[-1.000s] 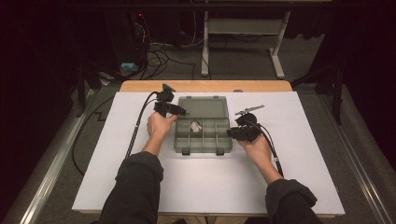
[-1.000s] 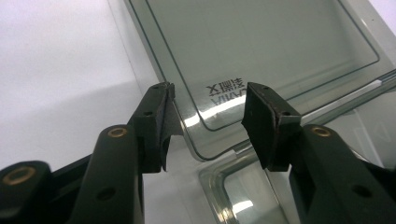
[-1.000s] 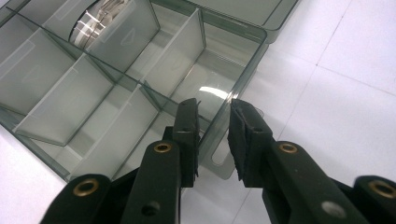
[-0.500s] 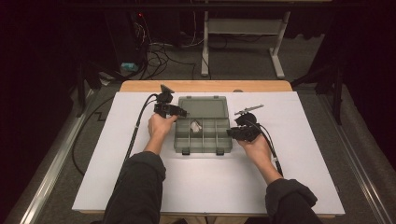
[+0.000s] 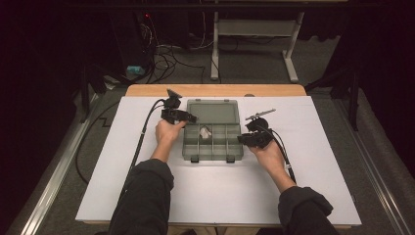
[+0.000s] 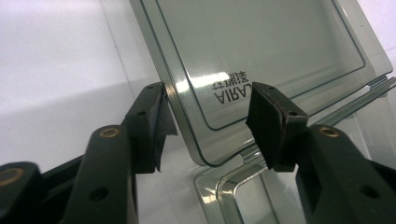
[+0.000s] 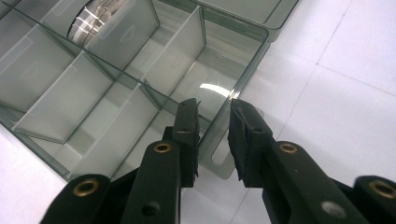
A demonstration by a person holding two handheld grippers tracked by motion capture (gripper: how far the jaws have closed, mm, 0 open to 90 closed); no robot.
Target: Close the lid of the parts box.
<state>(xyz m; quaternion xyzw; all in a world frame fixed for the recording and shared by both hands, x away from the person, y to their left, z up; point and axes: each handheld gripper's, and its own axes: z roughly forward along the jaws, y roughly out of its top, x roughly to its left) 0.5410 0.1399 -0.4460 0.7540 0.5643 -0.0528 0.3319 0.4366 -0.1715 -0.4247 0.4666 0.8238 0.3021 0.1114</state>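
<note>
- Two grippers work at a clear compartment box lying open mid-table on the white surface.
- The right gripper has its jaws apart, straddling the box's side wall, one jaw inside, one outside.
- The left gripper has jaws wide apart around the corner of the lid (printed lettering shows upside down).
- A small pale item sits in a middle compartment.

The clear lid reads "AIRAJ", upside down.
</note>
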